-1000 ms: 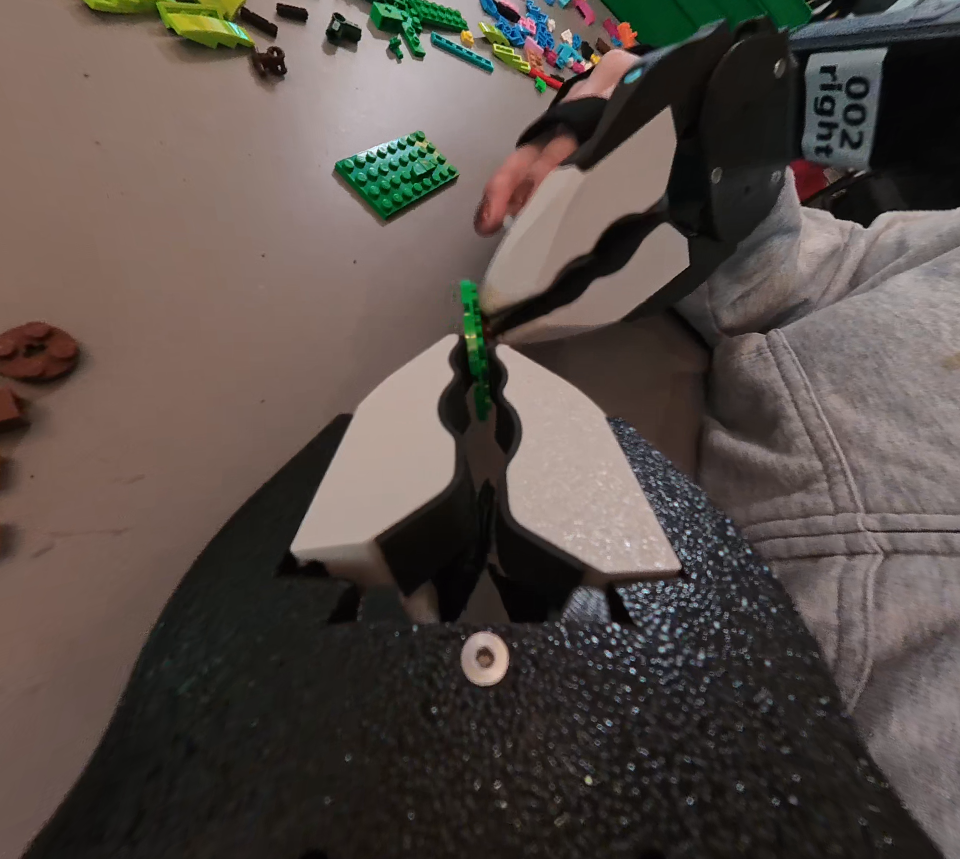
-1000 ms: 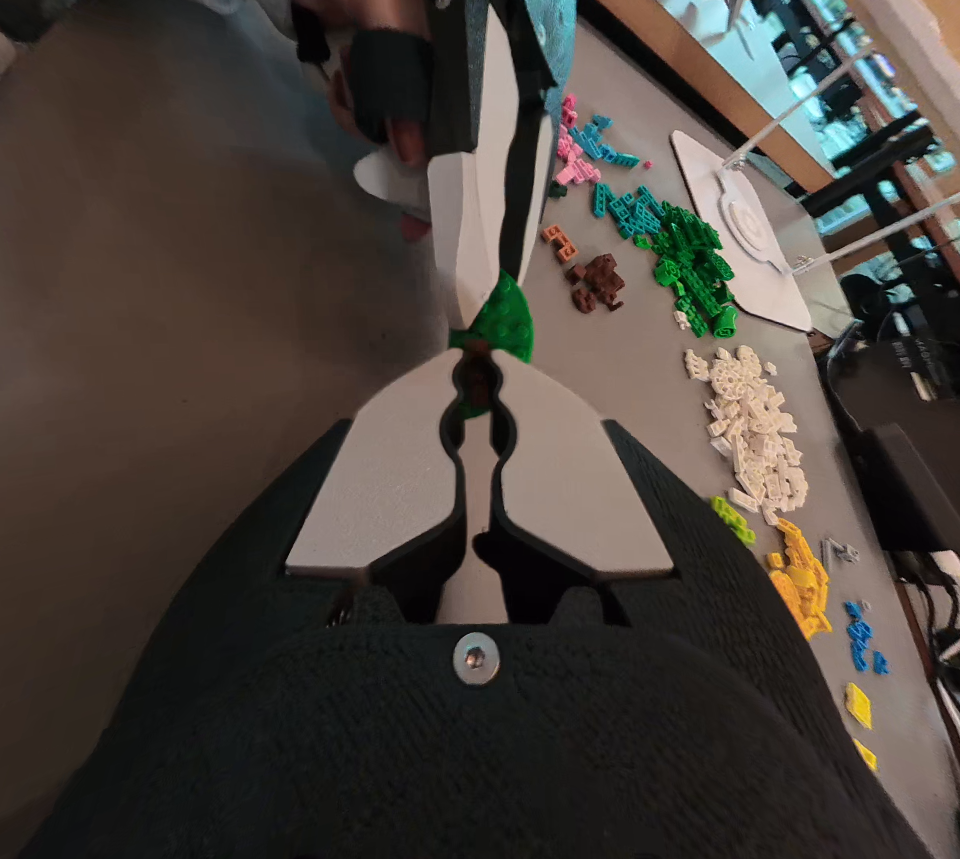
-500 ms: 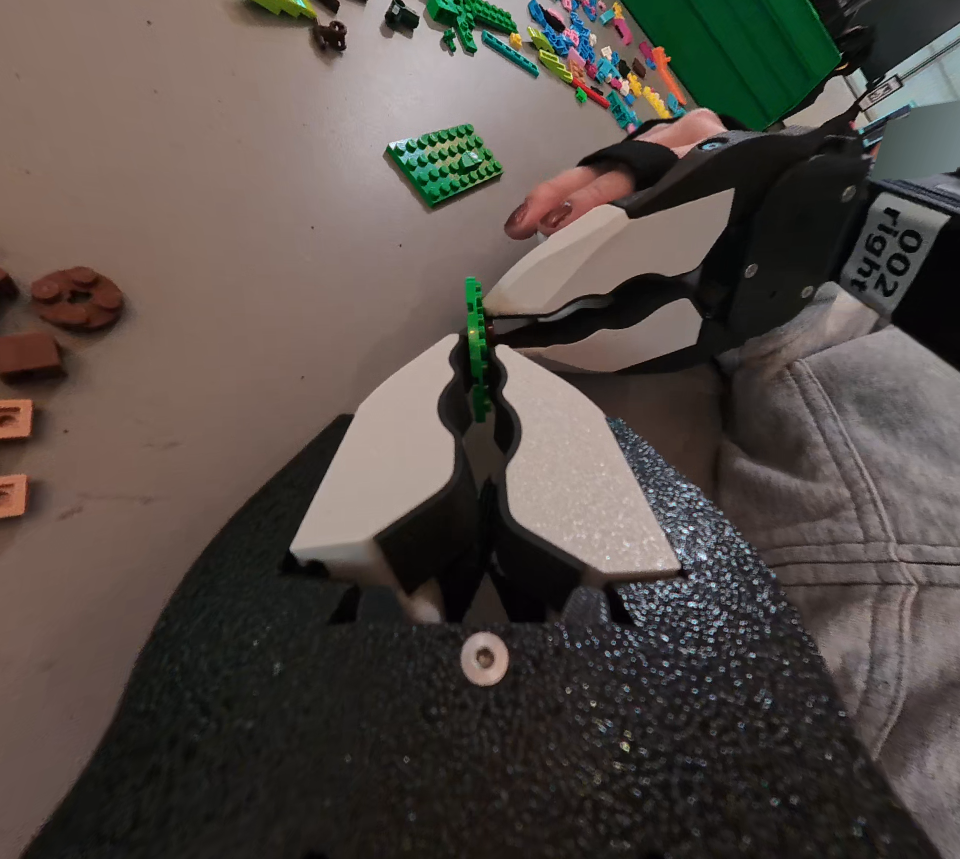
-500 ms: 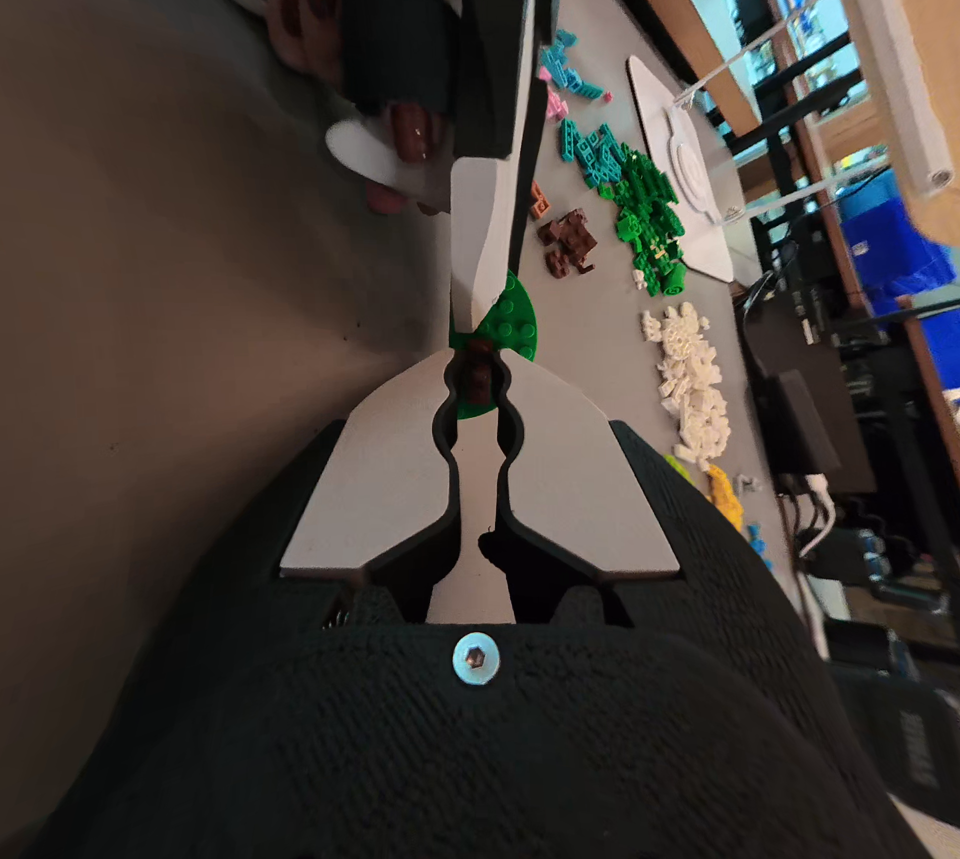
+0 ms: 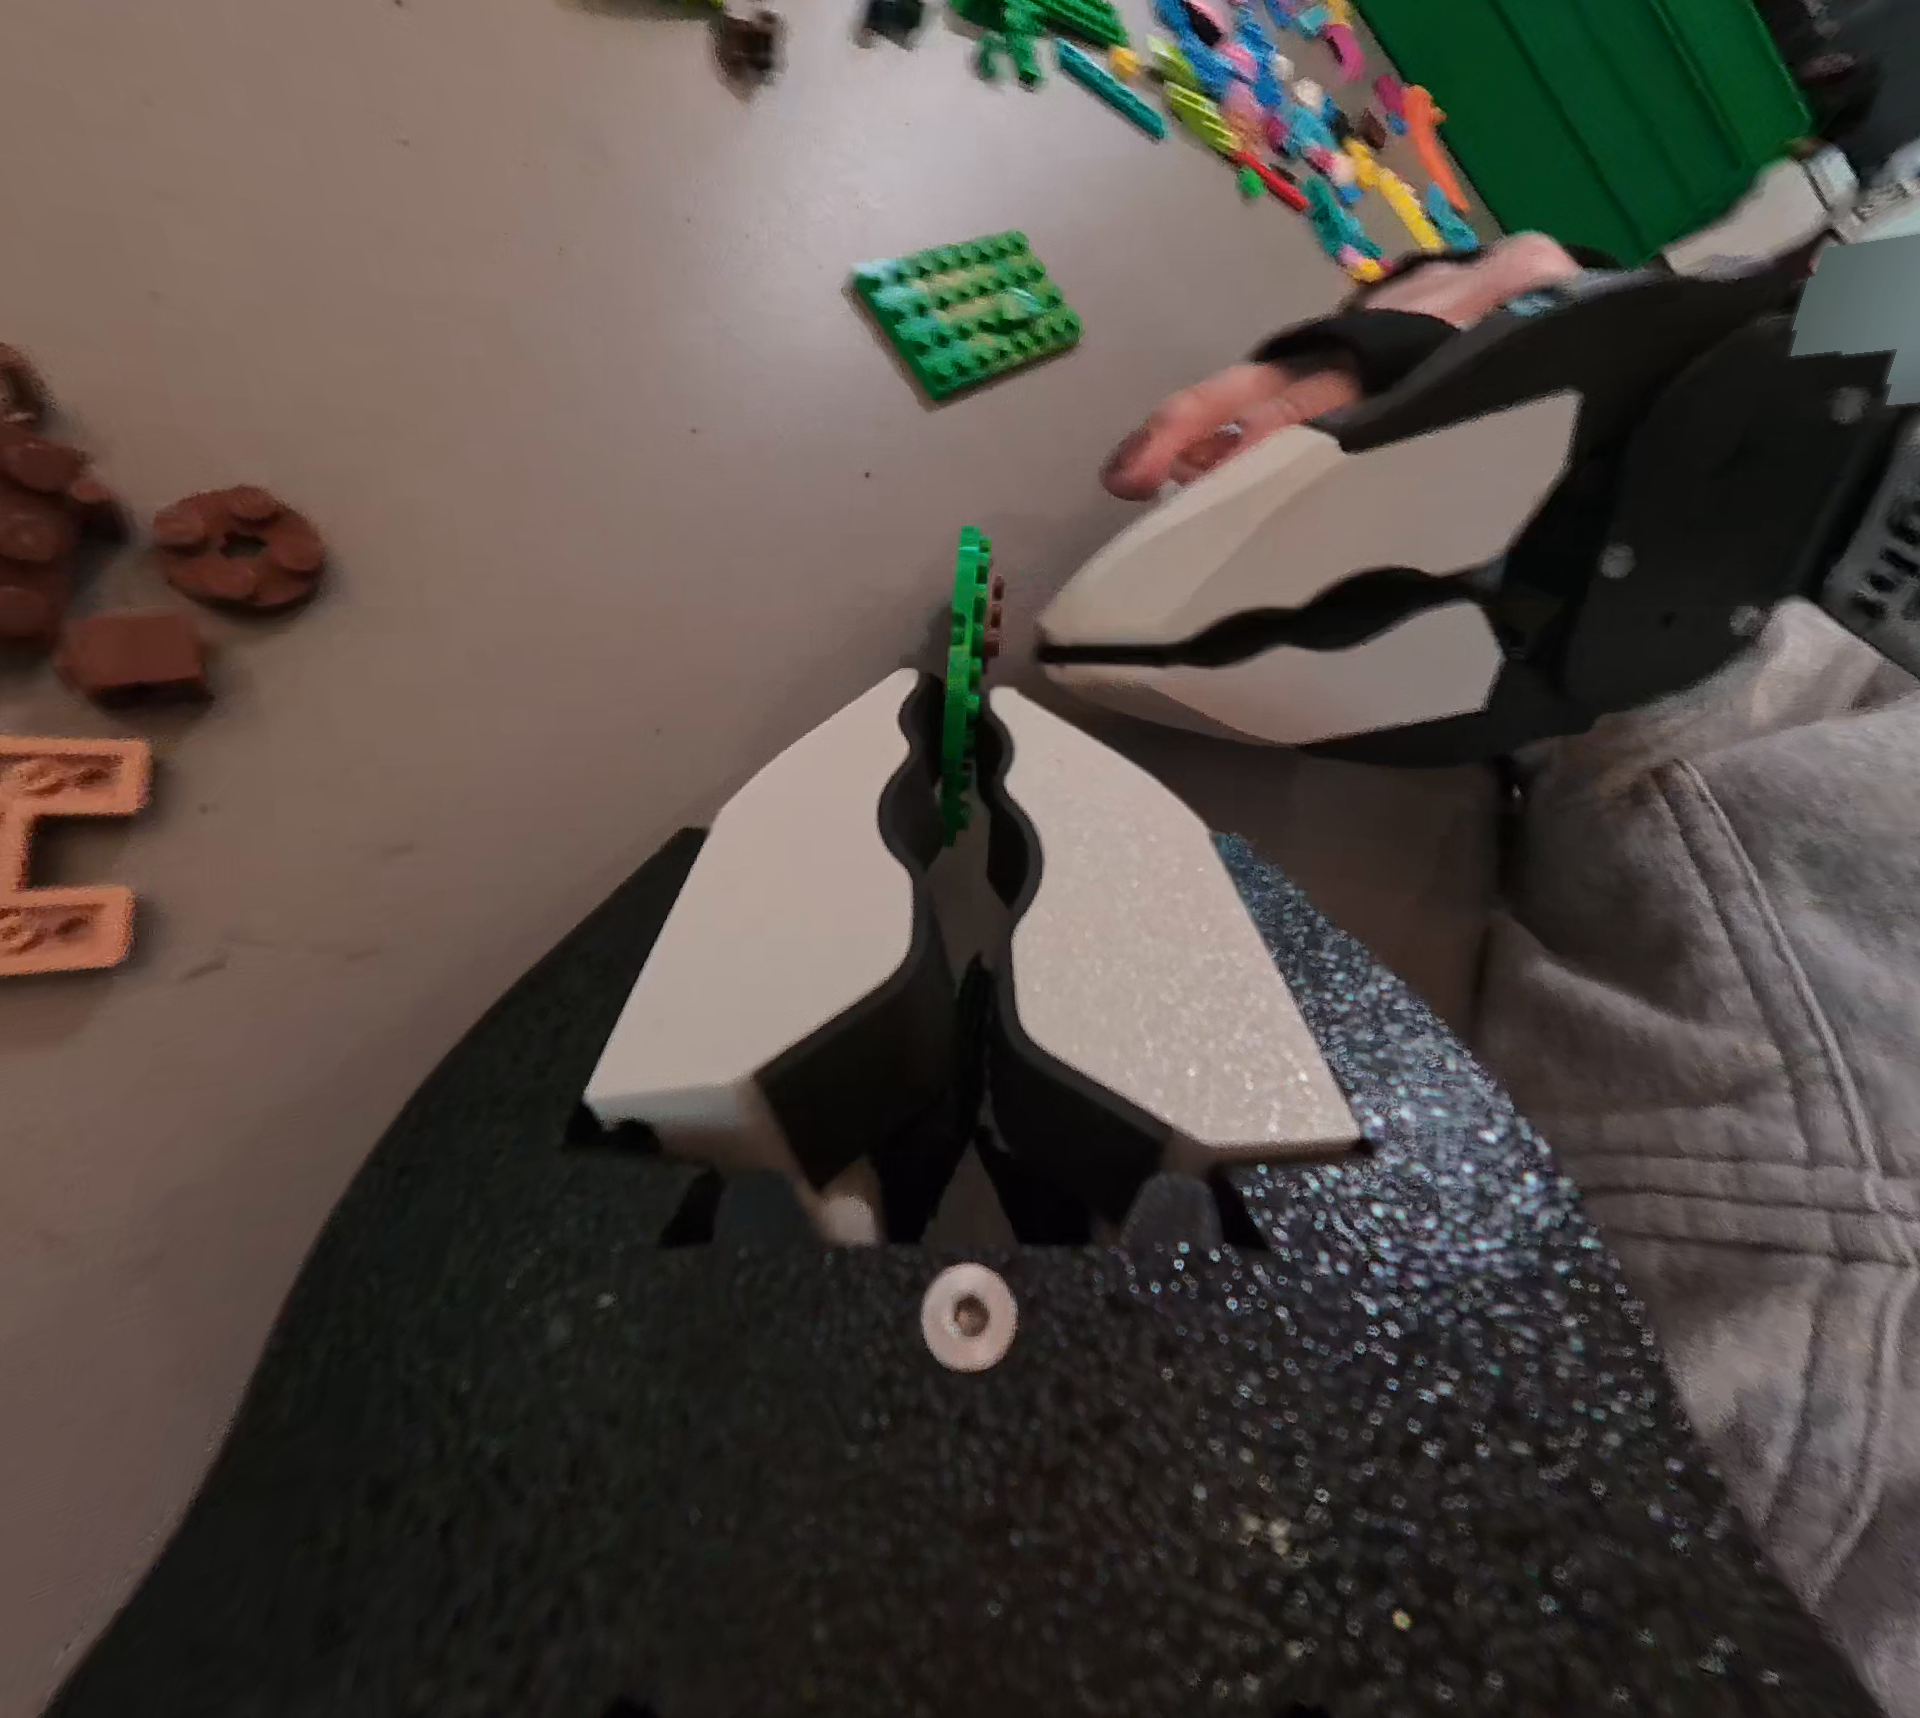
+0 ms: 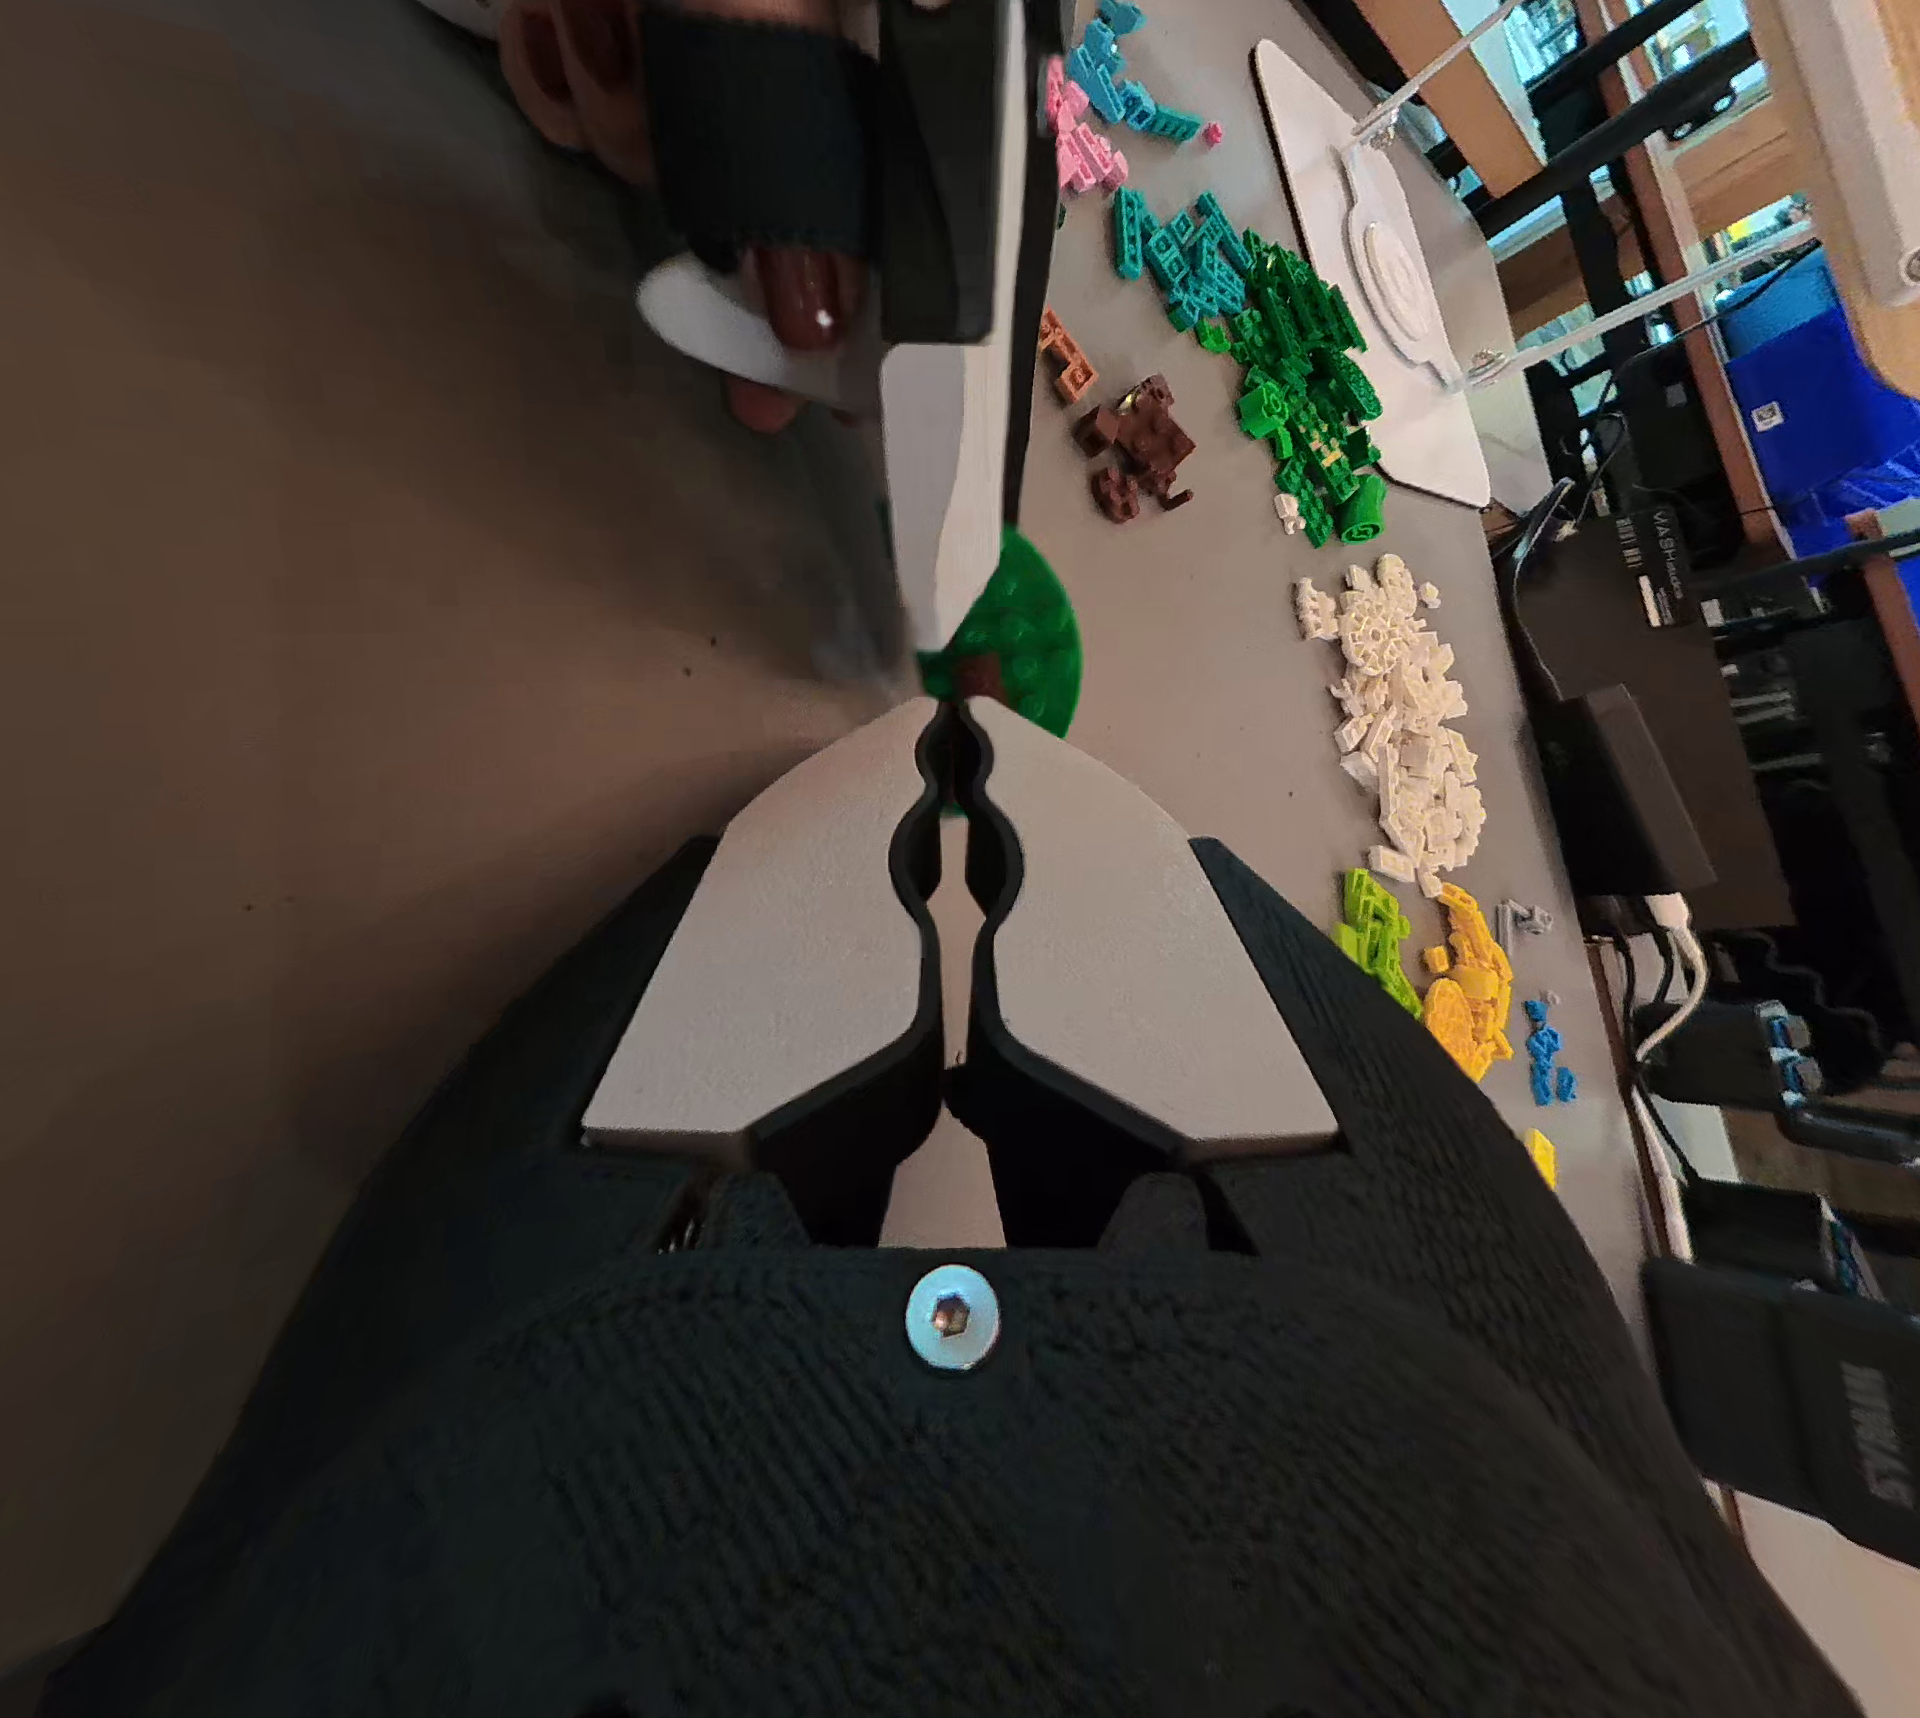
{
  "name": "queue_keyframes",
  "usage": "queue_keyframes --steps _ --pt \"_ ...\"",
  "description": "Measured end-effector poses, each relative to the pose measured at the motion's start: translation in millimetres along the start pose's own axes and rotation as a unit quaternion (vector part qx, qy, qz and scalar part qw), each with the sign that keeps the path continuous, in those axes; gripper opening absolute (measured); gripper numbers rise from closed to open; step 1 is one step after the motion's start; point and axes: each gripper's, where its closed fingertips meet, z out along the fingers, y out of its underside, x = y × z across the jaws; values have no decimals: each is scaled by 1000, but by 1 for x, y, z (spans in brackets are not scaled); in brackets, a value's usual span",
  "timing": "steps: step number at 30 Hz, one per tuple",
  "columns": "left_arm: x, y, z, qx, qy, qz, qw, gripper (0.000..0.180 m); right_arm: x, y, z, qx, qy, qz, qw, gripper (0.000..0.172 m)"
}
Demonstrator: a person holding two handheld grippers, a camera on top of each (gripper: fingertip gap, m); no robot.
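Pinching a round green studded plate edge-on, the left gripper has both pads pressed on the plate's faces, so the disc stands upright straight ahead of its tips, its flat side turned toward the right gripper; a small brown piece sits on that face; the right gripper's fingers are pressed together with nothing between them, tips just beside the brown piece and apart from it, pointing at it from the left gripper's right; it is the nearer free tool. Farther ahead on the grey table lies a flat green rectangular plate; brown pieces lie off to the left; mixed coloured bricks and a green bin sit beyond, clear of both grippers.
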Motion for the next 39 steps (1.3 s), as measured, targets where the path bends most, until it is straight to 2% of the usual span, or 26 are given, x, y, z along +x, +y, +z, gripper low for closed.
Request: queue_keyframes --steps 4,7,10,13,15,20,23,28,39 --pt "-3 -3 -2 12 0 -17 1000 4 -3 7 -4 -1 -6 17 1000 0" --pt "2 -1 0 3 10 -6 1000 4 3 11 -4 -6 2 84 996 0" --pt "5 -5 -2 20 17 2 1000 4 13 14 -2 -14 4 163 986 16" --pt "12 -19 -7 71 27 24 997 4 15 12 -1 -10 -17 226 974 29" --pt "15 -27 -9 100 19 50 994 4 20 5 -3 18 -21 266 964 36" --pt "24 -45 -17 167 -3 133 977 4 42 -12 -16 114 -10 370 922 36" --pt "28 -50 -18 188 -14 155 970 4 51 -14 -19 126 29 355 926 32" --pt "32 -54 -17 206 -7 144 968 4 59 -15 -23 132 78 313 937 29" --pt "33 -57 -16 222 -47 172 959 4 63 -15 -25 159 69 365 915 29"
